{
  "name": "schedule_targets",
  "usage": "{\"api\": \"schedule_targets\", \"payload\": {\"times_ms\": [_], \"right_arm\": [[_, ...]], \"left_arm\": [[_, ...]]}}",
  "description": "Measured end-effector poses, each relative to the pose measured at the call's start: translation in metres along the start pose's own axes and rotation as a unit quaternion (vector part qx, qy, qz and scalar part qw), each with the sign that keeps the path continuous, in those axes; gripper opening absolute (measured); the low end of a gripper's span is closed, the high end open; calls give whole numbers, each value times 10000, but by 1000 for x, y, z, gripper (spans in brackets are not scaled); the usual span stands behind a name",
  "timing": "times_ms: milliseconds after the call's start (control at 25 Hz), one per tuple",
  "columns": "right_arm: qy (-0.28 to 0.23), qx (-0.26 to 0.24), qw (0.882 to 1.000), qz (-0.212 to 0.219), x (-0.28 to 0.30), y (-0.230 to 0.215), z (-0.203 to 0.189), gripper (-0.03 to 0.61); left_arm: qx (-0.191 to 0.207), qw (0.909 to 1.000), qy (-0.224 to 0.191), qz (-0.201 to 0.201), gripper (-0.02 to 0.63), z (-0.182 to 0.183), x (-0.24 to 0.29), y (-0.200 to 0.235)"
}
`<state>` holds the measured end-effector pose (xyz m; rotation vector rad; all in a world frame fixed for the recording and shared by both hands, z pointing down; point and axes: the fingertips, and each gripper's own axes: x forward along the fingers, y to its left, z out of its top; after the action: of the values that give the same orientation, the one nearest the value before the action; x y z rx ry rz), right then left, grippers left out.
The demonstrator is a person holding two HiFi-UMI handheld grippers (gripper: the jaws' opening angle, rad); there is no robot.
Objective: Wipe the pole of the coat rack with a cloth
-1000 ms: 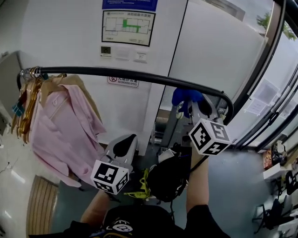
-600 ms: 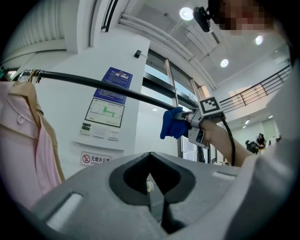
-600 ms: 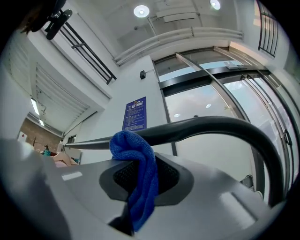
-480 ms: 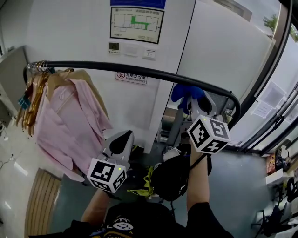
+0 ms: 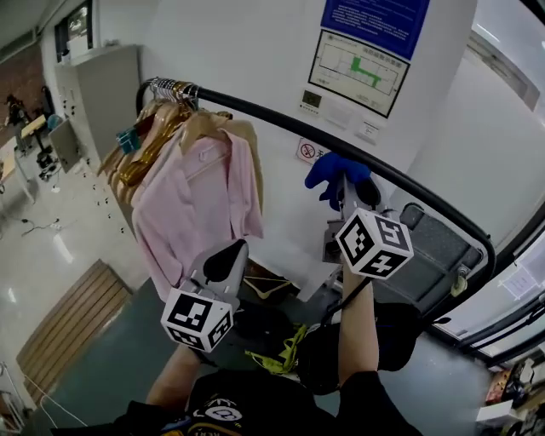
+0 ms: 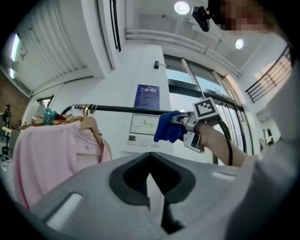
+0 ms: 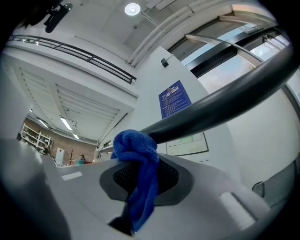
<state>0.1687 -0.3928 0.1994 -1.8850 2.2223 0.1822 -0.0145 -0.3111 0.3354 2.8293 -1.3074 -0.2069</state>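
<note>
While we hold the right gripper [image 5: 347, 186] raised at arm's length, its jaws are clenched on a blue cloth [image 7: 134, 149]. The right gripper view shows the cloth's bunched upper end pressed against the black pole [image 5: 255, 106] of the coat rack, and the rest of it hangs down between the jaws. In the head view the cloth sits on the pole roughly midway along its visible run. That spot lies to the right of the hanging clothes and left of the bend where the pole turns downward.

Our left gripper [image 5: 228, 255] is lower and nearer our body, well below the pole and touching nothing. Its own view shows the jaws drawn together with nothing between them. That view looks up toward the pole, the cloth and the other gripper.

We see a pink shirt [image 5: 200, 200] hanging from the left part of the pole, well apart from the cloth. A cluster of wooden hangers [image 5: 149, 140] is crowded beside it at the far left end. On the white wall behind the pole we see a framed floor plan [image 5: 356, 68] with a blue notice [image 5: 375, 17] above it. A small no-smoking sign [image 5: 311, 152] is just left of the cloth. Our bare right forearm [image 5: 358, 341] runs up to the gripper's marker cube.
</note>
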Motion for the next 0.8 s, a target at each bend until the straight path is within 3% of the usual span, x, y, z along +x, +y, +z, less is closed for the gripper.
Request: {"api": "schedule_targets", "payload": {"times_ms": [240, 400, 800], "right_arm": [[201, 141, 9980, 590, 62, 66, -23, 63], [83, -203, 9971, 728, 93, 94, -30, 64], [34, -313, 9966, 767, 62, 78, -18, 66]], "left_arm": [[40, 9971, -87, 754, 5, 7, -40, 47], [22, 9950, -81, 997, 4, 7, -54, 60], [27, 9982, -33, 599, 5, 7, -25, 53]]}}
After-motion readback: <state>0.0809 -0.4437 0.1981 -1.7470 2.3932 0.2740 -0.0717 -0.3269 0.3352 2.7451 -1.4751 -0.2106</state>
